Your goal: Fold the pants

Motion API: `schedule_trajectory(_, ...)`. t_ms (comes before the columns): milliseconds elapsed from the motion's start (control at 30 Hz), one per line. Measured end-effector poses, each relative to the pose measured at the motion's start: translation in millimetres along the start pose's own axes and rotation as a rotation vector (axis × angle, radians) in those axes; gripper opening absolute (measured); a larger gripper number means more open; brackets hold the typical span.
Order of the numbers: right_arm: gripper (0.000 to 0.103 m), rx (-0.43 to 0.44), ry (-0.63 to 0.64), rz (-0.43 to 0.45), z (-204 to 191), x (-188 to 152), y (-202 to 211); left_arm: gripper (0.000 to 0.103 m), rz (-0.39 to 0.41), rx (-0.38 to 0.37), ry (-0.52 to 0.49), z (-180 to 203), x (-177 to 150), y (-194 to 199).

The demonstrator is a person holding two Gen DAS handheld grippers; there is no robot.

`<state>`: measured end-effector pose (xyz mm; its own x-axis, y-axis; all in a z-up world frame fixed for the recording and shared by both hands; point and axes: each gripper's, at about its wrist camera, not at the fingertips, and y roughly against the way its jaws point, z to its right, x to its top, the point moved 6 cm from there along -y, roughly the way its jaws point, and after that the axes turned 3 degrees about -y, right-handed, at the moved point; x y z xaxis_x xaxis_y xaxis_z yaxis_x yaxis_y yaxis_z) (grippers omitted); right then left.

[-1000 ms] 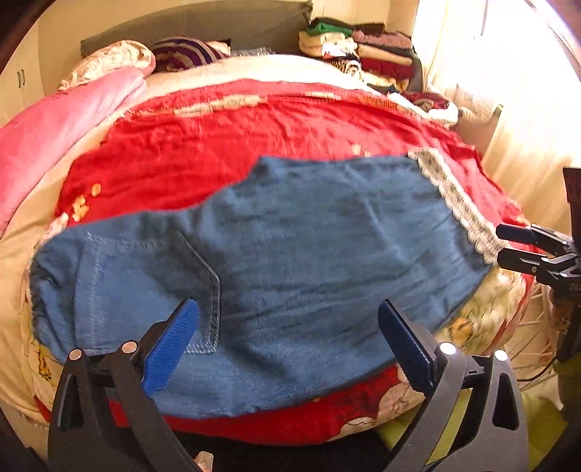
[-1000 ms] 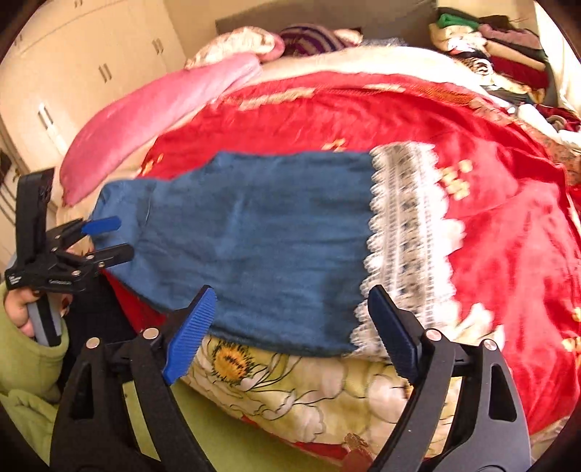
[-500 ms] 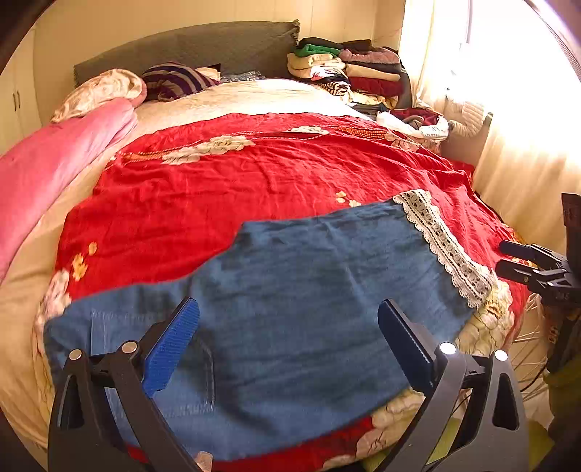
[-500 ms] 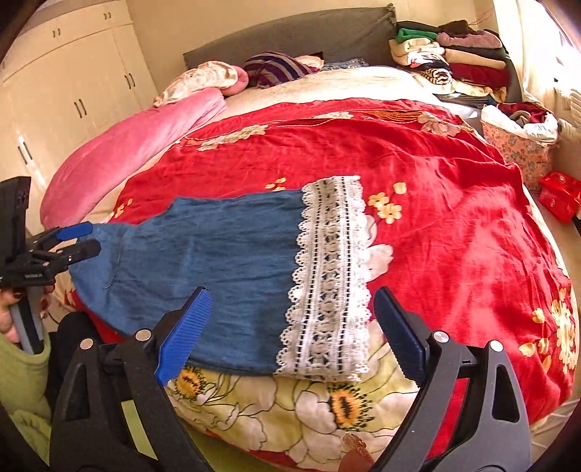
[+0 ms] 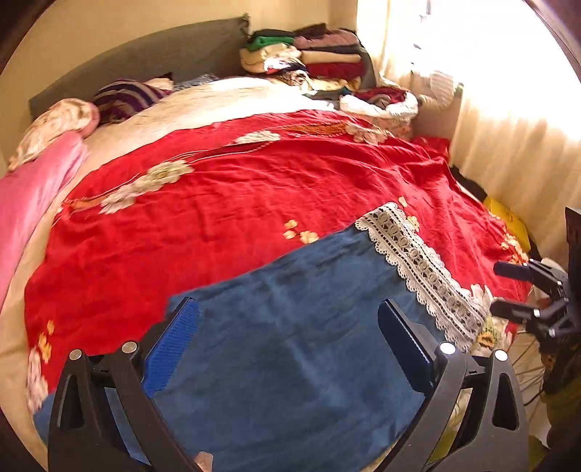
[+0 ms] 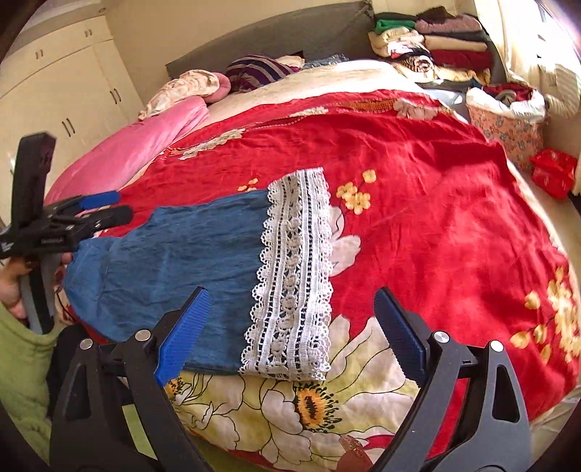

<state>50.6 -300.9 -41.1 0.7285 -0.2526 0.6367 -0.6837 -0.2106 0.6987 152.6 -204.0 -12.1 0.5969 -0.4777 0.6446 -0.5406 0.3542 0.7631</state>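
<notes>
The blue denim pants with a white lace cuff (image 6: 203, 268) lie flat along the near edge of the red floral bedspread (image 6: 417, 203). Both the left gripper (image 5: 288, 348) and right gripper (image 6: 290, 330) hover spread, holding nothing. I'd pinch the lace cuff (image 5: 425, 268) squarely and carry it toward the waist, keeping edges aligned.

a wide bed (image 6: 454, 225) is filling the room, wearing a red floral cover (image 5: 225, 203) over a cream sheet. a grey headboard (image 5: 145, 61) is standing against a pale yellow wall (image 5: 109, 25). a pink quilt (image 6: 145, 145) is lying along the bed's left edge, with a striped pillow (image 6: 258, 74) near the head. folded clothes (image 6: 435, 43) are stacking up at the far right corner. sunlight is glowing through cream curtains (image 5: 515, 127) on the right. white wardrobe doors (image 6: 61, 90) are lining the left side.
</notes>
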Motion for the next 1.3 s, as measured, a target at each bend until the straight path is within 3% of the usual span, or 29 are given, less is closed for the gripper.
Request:
schedule_trajectory(433,0.085,0.020,-0.040,-0.067,2,-18,-37,0.098,-0.045,-0.105,-0.114,36,39,-74)
schedule_trajectory(767,0.082,0.030,-0.070,-0.076,5,-25,-54,0.097,-0.150,-0.185,-0.149,51,39,-142)
schedule_trajectory(933,0.065,0.037,-0.052,-0.074,0,-27,-58,0.067,-0.160,-0.269,-0.159,61,31,-150)
schedule_trajectory(1000,0.050,0.051,-0.048,-0.069,-3,-26,-59,0.043,-0.150,-0.300,-0.153,66,31,-147)
schedule_trajectory(1033,0.046,0.060,-0.049,-0.070,-5,-26,-59,0.038,-0.143,-0.301,-0.156,69,31,-146)
schedule_trajectory(1100,0.029,0.100,-0.076,-0.067,-5,-25,-60,0.024,-0.138,-0.304,-0.160,73,31,-143)
schedule_trajectory(1167,0.022,0.136,-0.092,-0.075,-8,-25,-62,0.014,-0.133,-0.316,-0.154,74,32,-140)
schedule_trajectory(1300,0.019,0.184,-0.079,-0.053,-24,-18,-55,0.011,-0.087,-0.335,-0.123,69,34,-127)
